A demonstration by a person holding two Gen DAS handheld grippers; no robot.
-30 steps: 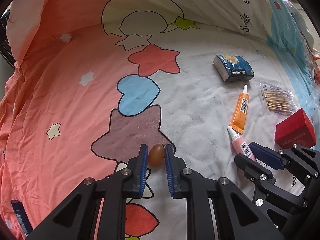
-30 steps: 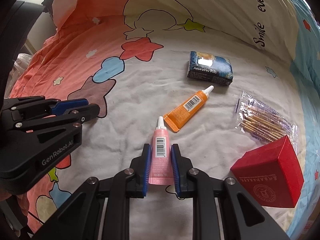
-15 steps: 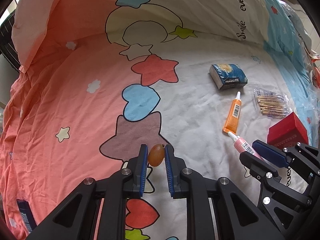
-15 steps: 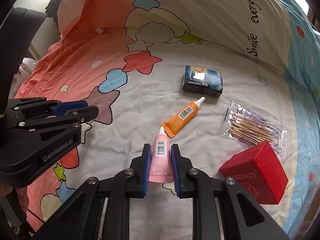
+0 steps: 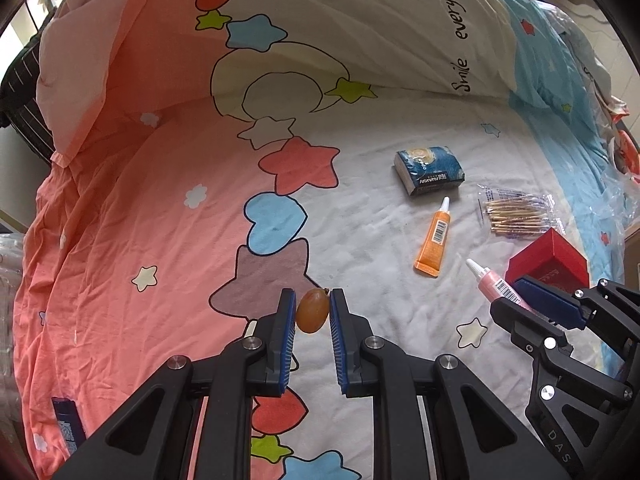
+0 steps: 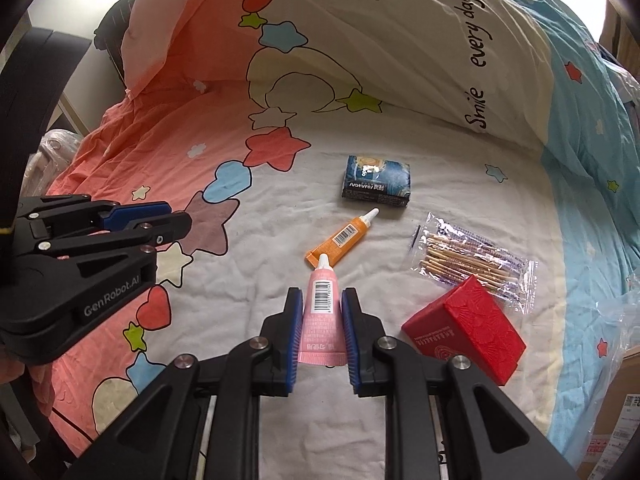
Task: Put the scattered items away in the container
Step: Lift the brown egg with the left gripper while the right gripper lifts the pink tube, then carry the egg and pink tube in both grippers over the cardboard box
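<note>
Jaws of the left gripper (image 5: 313,314) pinch a small brown fruit (image 5: 312,315); those of the right gripper (image 6: 323,320) clamp a pink tube (image 6: 322,320). Red box (image 6: 466,331) as landmark: orange tube (image 6: 342,240), blue packet (image 6: 376,182) and toothpick bag (image 6: 474,260) lie beyond it on the bedsheet (image 6: 260,280).

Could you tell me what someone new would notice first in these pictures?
Each claw grips something above the star-print bedspread: the left claw pinches a small brown oval fruit, the right claw a pink tube. To the right lies a red box.
</note>
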